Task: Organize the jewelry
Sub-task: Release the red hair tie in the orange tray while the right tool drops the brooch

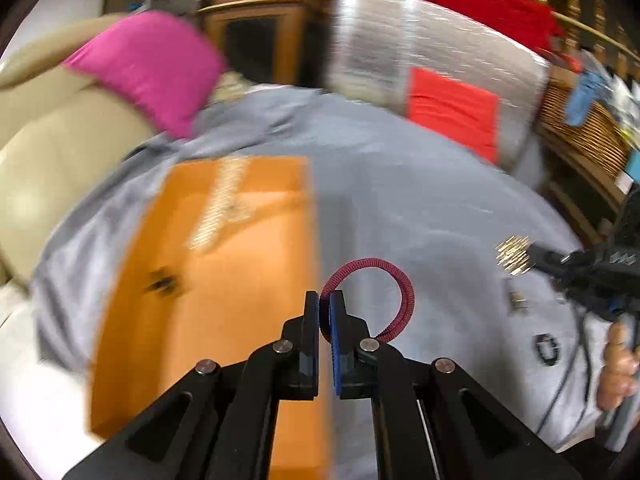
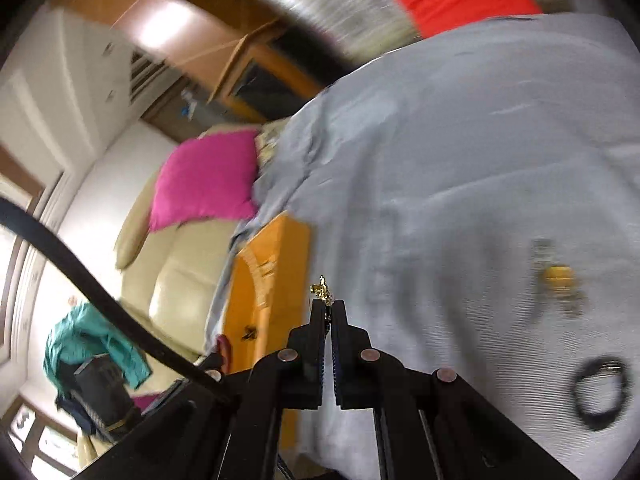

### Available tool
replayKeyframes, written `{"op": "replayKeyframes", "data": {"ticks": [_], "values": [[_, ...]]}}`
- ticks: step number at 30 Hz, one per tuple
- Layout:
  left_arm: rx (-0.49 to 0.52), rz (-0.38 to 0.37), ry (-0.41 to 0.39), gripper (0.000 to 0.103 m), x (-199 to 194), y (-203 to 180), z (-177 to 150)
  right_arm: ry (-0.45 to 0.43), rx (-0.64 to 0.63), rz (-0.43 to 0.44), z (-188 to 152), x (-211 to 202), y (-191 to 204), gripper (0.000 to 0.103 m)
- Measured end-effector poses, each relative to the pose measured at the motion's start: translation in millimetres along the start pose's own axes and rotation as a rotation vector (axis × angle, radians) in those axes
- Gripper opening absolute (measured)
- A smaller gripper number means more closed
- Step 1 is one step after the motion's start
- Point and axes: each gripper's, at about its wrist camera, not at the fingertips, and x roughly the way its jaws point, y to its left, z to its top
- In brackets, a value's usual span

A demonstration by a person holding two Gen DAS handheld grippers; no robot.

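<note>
pink cushion (image 1: 152,68), beige sofa (image 1: 60,152), grey cloth (image 1: 400,184)

The left gripper (image 1: 325,300) points downward, its jaws clamped on a red bracelet (image 1: 374,292). The right gripper (image 2: 329,309), likewise angled down, pinches a gold ornament (image 2: 322,290); a hand (image 1: 618,372) grasps its handle.

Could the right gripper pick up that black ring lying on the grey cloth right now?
Probably not yet: the right gripper is shut on a gold piece. Nothing covers the black ring on the grey cloth.
</note>
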Motion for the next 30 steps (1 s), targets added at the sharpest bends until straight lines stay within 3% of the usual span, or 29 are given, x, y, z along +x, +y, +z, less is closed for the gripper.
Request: {"op": "replayKeyframes", "data": {"ticks": [6, 13, 21, 30], "values": [[-0.087, 0.141, 0.062, 0.005, -0.5, 86.8, -23.8, 0.105, -0.114, 0.037, 2.9, 67.5, 89.5, 0.004], [-0.112, 0.171, 0.123, 0.005, 20.6, 114.5, -40.0, 0.224, -0.164, -0.015, -7.2, 157.8, 148.4, 0.004], [-0.115, 0.189, 0.168, 0.005, 41.4, 124.9, -35.6, 0.344, -0.222, -0.147, -27.9, 238.1, 163.7, 0.004], [-0.134, 0.202, 0.242, 0.005, 65.2, 136.9, -34.6, 0.439, -0.252, -0.263, -33.8, 289.5, 157.9, 0.004]]}}
